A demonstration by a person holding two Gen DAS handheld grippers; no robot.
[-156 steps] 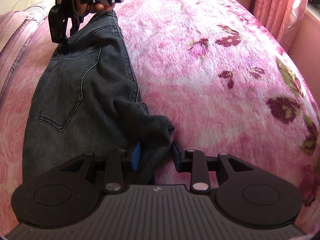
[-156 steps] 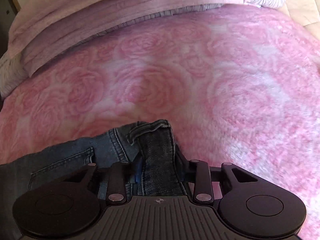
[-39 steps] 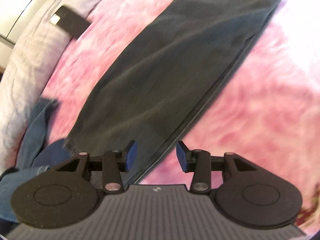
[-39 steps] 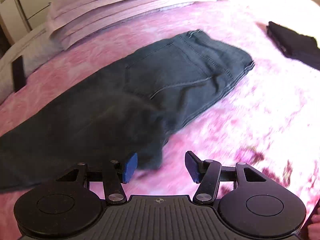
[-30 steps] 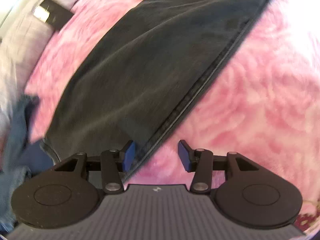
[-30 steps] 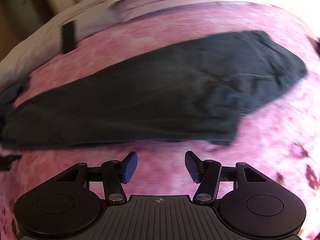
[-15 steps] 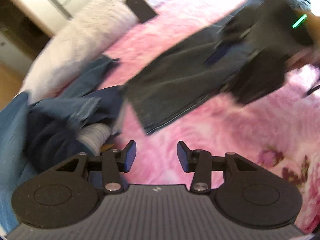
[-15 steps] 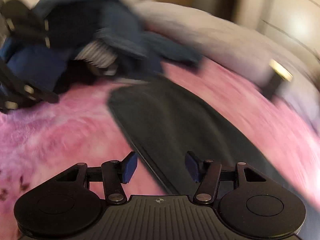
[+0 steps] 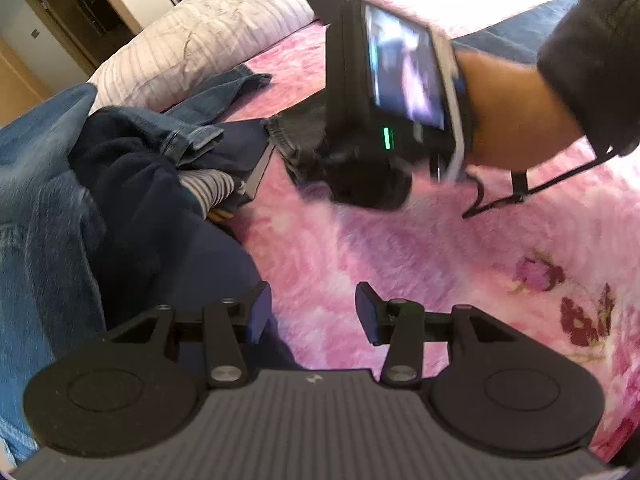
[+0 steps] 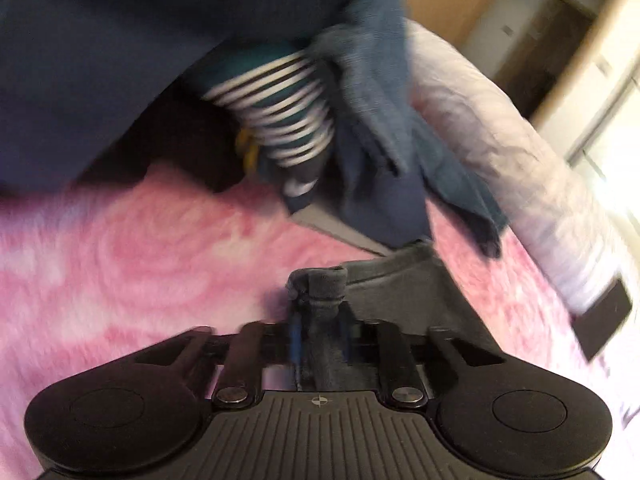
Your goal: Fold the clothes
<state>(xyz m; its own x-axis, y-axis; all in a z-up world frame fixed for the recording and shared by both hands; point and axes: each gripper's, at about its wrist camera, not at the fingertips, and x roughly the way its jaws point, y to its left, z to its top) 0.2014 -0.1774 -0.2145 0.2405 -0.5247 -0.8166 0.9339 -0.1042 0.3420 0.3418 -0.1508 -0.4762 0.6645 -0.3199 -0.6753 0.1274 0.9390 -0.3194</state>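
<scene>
Now the step in hand looks like the 2nd fold of the dark grey jeans (image 10: 404,280): right tongs (image 10: 318,338) are closing on the hem end of the leg, w/ a bunched wad of grey denim between the blue pads (image 10: 295,340), so it reads as a grip being taken. The jeans lie on the pink floral blanket (image 9: 400,248) of the bed, hem end near a heap of unfolded clothes (image 9: 120,168) (blue denim, navy cloth, a striped piece), which sits beside the pale pillow (image 9: 208,40).

Next move, prob.: lift that hem & carry it back over toward the waist end, keeping the cloth flat, w/o dragging in the heap right beside it. Left side would need its own hold on the hem's other corner, or to pin the fold line.

Left tongs (image 9: 312,312): part open, nothing between the pads, released, hovering over bare blanket, edge of navy cloth just beside the left pad. In the left view, the person's right hand (image 9: 516,120) grips the other tool low over the hem.
</scene>
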